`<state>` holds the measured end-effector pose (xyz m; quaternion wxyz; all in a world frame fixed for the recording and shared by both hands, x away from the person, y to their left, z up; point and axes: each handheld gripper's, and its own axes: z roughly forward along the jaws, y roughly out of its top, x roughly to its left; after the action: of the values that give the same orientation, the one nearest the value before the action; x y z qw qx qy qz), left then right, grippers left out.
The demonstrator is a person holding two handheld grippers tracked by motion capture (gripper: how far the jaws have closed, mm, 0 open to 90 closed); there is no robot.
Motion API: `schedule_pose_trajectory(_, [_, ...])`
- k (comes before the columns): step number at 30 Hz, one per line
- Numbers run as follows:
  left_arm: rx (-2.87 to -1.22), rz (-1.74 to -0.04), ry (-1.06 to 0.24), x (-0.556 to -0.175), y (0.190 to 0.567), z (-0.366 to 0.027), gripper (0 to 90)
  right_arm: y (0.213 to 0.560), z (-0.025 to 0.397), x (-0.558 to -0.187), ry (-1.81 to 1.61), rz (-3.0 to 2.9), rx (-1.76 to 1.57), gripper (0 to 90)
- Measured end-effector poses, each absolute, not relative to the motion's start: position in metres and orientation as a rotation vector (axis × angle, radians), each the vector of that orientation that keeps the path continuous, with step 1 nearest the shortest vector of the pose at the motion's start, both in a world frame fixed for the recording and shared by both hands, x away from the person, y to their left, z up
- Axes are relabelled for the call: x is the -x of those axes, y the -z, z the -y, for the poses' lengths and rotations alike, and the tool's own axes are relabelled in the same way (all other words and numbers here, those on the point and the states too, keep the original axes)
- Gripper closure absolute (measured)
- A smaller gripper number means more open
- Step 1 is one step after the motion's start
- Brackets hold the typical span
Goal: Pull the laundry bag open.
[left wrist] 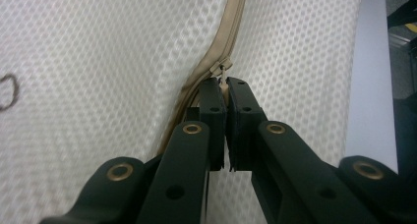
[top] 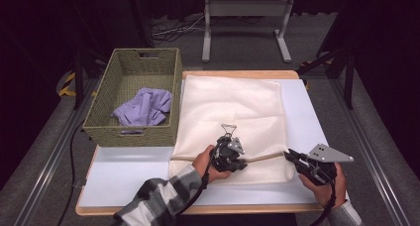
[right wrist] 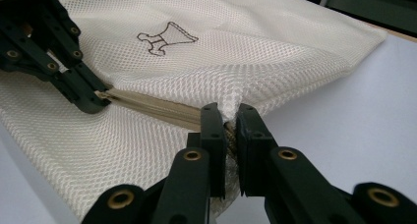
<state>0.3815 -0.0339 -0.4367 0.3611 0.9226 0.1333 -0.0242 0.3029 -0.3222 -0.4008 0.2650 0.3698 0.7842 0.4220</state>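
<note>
1. We find a cream mesh laundry bag [top: 230,124] lying flat on the white desk [top: 126,179], just beside a woven basket [top: 133,132] that holds a crumpled lilac garment [top: 143,108].

2. The bag's tan zipper [top: 262,158] runs along its near edge, roughly parallel to the desk's front edge. This is the long axis on which the coming move depends.

3. The left gripper [left wrist: 225,89] has its fingers [left wrist: 212,108] clenched on the zipper pull [left wrist: 223,71]. In the left gripper view the two pads meet with the small metal tab between them, and the tape leads up and away beyond the tips.

4. The right gripper [right wrist: 228,121] has its fingers [right wrist: 214,130] clamped on the zipper end of the mesh laundry bag at its right near corner. A fold of mesh is gathered between the pads.

5. In the high view the left gripper [top: 229,154] sits near the middle of the zipper line and the right gripper [top: 297,161] at its right end, well apart, with the tape stretched between them.

6. In our judgement the pull must travel along this line, either toward or away from the right hand. Which direction opens the bag we cannot tell.

7. We judge the right hand's role to be anchoring: it keeps the tape taut so the slider runs without bunching the mesh.
</note>
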Motion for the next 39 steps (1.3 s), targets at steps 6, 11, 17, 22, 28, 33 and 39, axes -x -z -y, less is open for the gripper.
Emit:
schedule_pose_trajectory(6, [-2.384,-0.359,0.04,-0.378,0.437,0.016,87.2,0.402,0.324,-0.304,-1.148,-2.12,-1.012,83.7])
schedule_pose_trajectory(11, [-2.379,-0.382,0.04,-0.377,0.438,0.003,87.2,0.402,0.324,-0.303,-1.142,-2.117,-1.014,83.7])
schedule_pose_trajectory(17, [-2.375,-0.4,0.037,-0.376,0.439,-0.012,87.2,0.402,0.325,-0.304,-1.139,-2.118,-1.02,83.7])
schedule_pose_trajectory(22, [-2.368,-0.427,0.027,-0.375,0.44,-0.023,87.2,0.402,0.325,-0.304,-1.14,-2.114,-1.024,83.7])
schedule_pose_trajectory(28, [-2.363,-0.454,0.018,-0.374,0.439,-0.037,87.2,0.403,0.327,-0.305,-1.136,-2.118,-1.035,83.6])
schedule_pose_trajectory(33, [-2.363,-0.457,-0.002,-0.371,0.439,-0.043,87.2,0.403,0.327,-0.305,-1.139,-2.113,-1.036,83.6])
schedule_pose_trajectory(39, [-2.354,-0.469,0.004,-0.371,0.44,-0.052,87.2,0.403,0.327,-0.305,-1.136,-2.115,-1.036,83.6])
